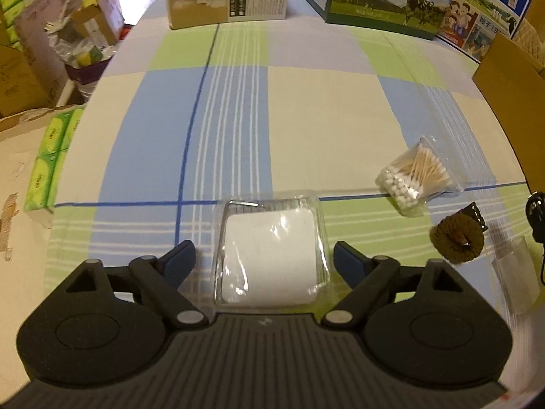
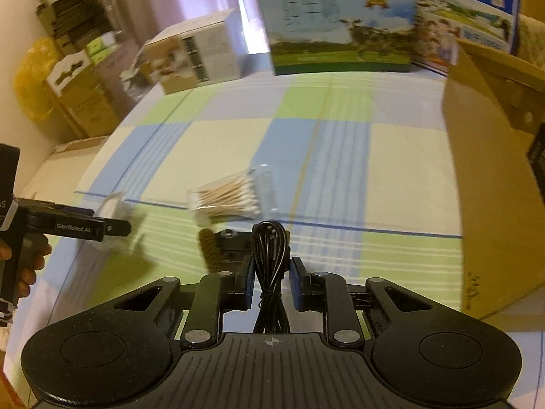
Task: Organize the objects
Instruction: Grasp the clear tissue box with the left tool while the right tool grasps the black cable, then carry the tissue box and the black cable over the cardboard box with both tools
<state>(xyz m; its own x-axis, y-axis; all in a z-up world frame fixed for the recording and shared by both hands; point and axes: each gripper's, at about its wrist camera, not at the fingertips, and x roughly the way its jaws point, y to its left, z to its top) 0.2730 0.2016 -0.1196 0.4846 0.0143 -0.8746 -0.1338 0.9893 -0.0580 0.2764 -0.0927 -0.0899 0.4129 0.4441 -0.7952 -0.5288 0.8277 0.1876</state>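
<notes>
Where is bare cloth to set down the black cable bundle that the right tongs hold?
Free: the wide checked cloth between the clear bag of cotton swabs and the milk cartons at the far edge. Crowded: the near strip, with the clear pack of white pads, brown hair tie and swabs.

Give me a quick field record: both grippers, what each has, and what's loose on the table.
left gripper: open, fingers either side of the cotton pad pack, not closed on it
right gripper: shut on the black cable bundle
cotton swab bag: loose on the checked tablecloth
brown hair tie: loose, near the swabs
cardboard box: right of the right gripper
milk cartons: at the far edge
</notes>
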